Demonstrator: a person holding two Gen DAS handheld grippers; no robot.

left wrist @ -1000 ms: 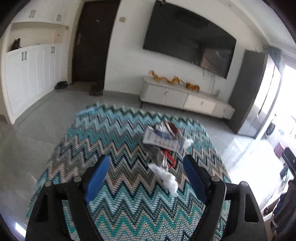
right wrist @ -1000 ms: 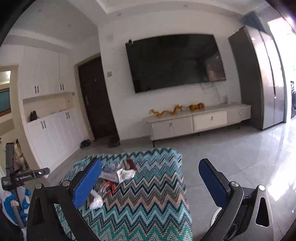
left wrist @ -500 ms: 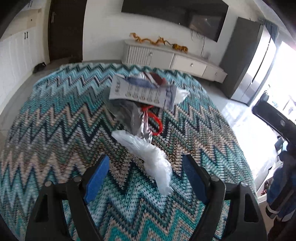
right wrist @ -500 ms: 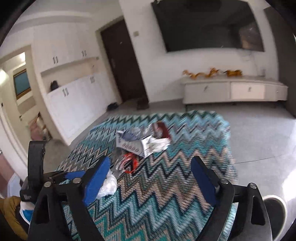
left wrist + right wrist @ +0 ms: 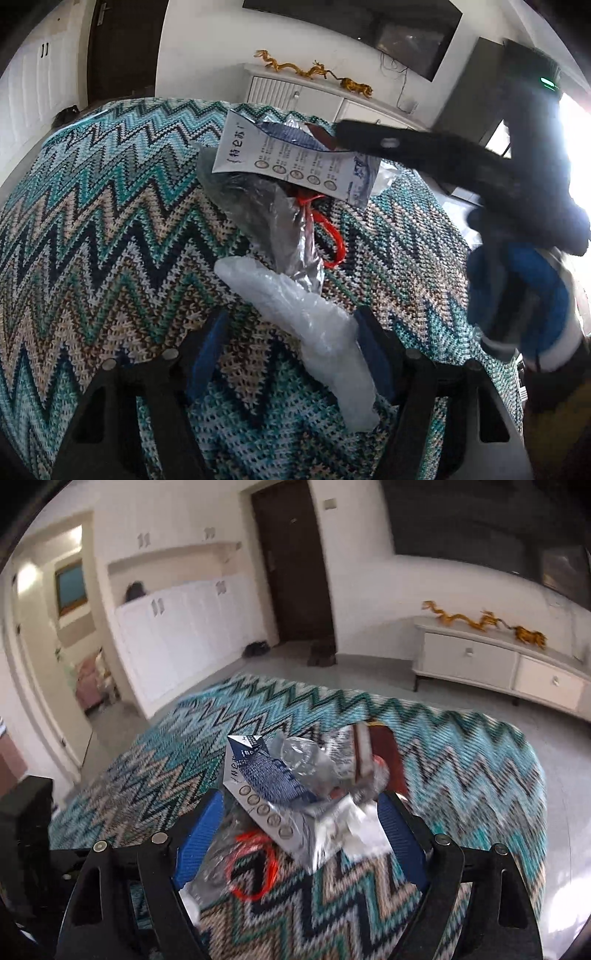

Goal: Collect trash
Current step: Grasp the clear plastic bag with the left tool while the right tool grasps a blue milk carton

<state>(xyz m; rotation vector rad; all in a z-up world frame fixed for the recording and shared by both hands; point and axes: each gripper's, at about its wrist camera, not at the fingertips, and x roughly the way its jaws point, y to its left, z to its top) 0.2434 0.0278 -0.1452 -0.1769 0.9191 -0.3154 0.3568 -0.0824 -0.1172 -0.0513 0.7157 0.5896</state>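
Observation:
A pile of trash lies on a zigzag-patterned cloth [image 5: 92, 236]. In the left wrist view a crumpled white plastic bag [image 5: 314, 325] lies between the open fingers of my left gripper [image 5: 291, 347]. Behind it are a silvery clear wrapper [image 5: 280, 229], a red loop [image 5: 334, 240] and a white printed packet [image 5: 295, 162]. In the right wrist view my right gripper [image 5: 299, 830] is open around the white and blue packet [image 5: 273, 794], with clear crumpled plastic [image 5: 306, 760], white paper [image 5: 358, 830] and the red loop [image 5: 255, 867] near it. The right gripper also shows in the left wrist view [image 5: 517, 206].
A white TV cabinet [image 5: 498, 664] with golden dragon figures [image 5: 484, 622] stands by the far wall under a dark TV [image 5: 369, 18]. A dark door [image 5: 295, 561] and white cupboards [image 5: 177, 635] are at the left. Grey tiled floor [image 5: 351, 675] surrounds the cloth.
Both grippers have moved down and closer to the trash pile. The left gripper's fingers now flank the white bag, the right's flank the packet. The right gripper has come into the left view.

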